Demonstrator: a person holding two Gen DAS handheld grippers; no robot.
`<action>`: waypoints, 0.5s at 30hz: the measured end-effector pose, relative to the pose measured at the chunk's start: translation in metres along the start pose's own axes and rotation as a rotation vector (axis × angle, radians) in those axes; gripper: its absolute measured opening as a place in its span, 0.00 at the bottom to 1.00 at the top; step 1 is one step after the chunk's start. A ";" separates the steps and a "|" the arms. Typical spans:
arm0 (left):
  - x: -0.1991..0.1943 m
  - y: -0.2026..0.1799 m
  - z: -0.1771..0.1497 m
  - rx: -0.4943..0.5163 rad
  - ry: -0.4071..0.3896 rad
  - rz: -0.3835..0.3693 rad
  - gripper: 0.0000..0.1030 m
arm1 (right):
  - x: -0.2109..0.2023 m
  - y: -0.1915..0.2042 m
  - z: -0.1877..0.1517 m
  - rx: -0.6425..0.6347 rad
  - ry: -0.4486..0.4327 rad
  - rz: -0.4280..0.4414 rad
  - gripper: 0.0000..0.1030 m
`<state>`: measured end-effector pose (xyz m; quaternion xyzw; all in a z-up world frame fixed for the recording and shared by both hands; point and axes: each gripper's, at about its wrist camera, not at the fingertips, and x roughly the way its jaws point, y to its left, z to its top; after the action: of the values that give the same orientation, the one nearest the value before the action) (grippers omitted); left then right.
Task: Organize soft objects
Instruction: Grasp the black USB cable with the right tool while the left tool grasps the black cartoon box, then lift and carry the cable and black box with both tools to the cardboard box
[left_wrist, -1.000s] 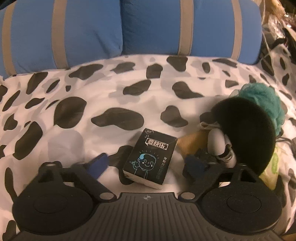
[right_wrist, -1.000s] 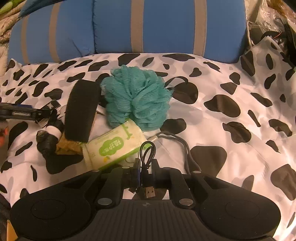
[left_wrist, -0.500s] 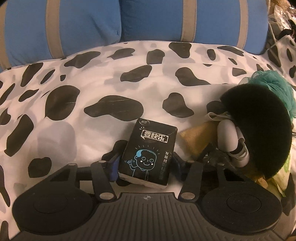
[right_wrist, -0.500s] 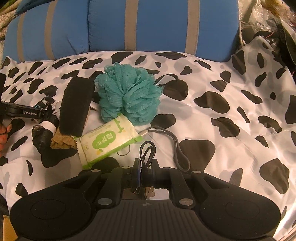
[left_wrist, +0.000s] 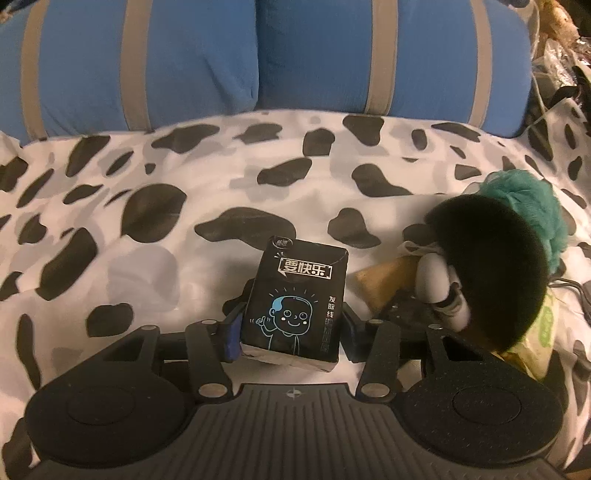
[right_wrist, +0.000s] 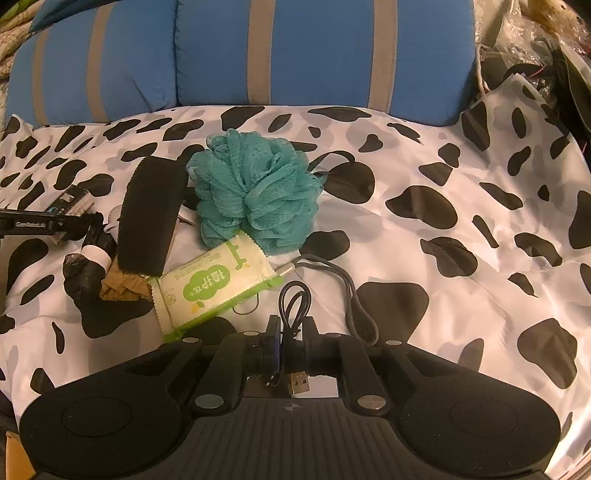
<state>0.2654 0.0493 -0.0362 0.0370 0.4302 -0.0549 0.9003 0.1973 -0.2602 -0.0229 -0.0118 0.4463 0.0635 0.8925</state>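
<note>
The left gripper (left_wrist: 291, 328) has just been closing and now clamps the black tissue pack (left_wrist: 295, 306) on the cow-print bed sheet (left_wrist: 147, 192). The right gripper (right_wrist: 289, 341), nearly closed, pinches a black USB cable (right_wrist: 293, 306); the white-and-black item (left_wrist: 439, 291) beside the black pad (left_wrist: 491, 273) is hard to identify

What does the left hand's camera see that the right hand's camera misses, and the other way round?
Only the left wrist view shows the cartoon face on the black tissue pack, clamped in the left gripper, whose jaws have just been closing. Only the right wrist view shows the right gripper shut on a black USB cable. Both show the teal bath pouf, the green wipes packet and the cow-print sheet.
</note>
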 end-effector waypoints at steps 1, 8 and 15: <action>-0.005 -0.002 -0.001 0.005 -0.009 -0.002 0.47 | 0.000 0.000 0.000 0.001 -0.002 0.000 0.13; -0.038 -0.006 -0.011 -0.013 -0.043 -0.024 0.47 | -0.006 0.002 -0.002 0.003 -0.009 0.012 0.13; -0.064 -0.013 -0.032 -0.002 -0.051 -0.022 0.47 | -0.024 -0.004 -0.014 0.031 -0.024 0.028 0.13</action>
<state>0.1990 0.0439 -0.0063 0.0301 0.4075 -0.0652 0.9104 0.1722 -0.2677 -0.0120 0.0089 0.4365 0.0691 0.8970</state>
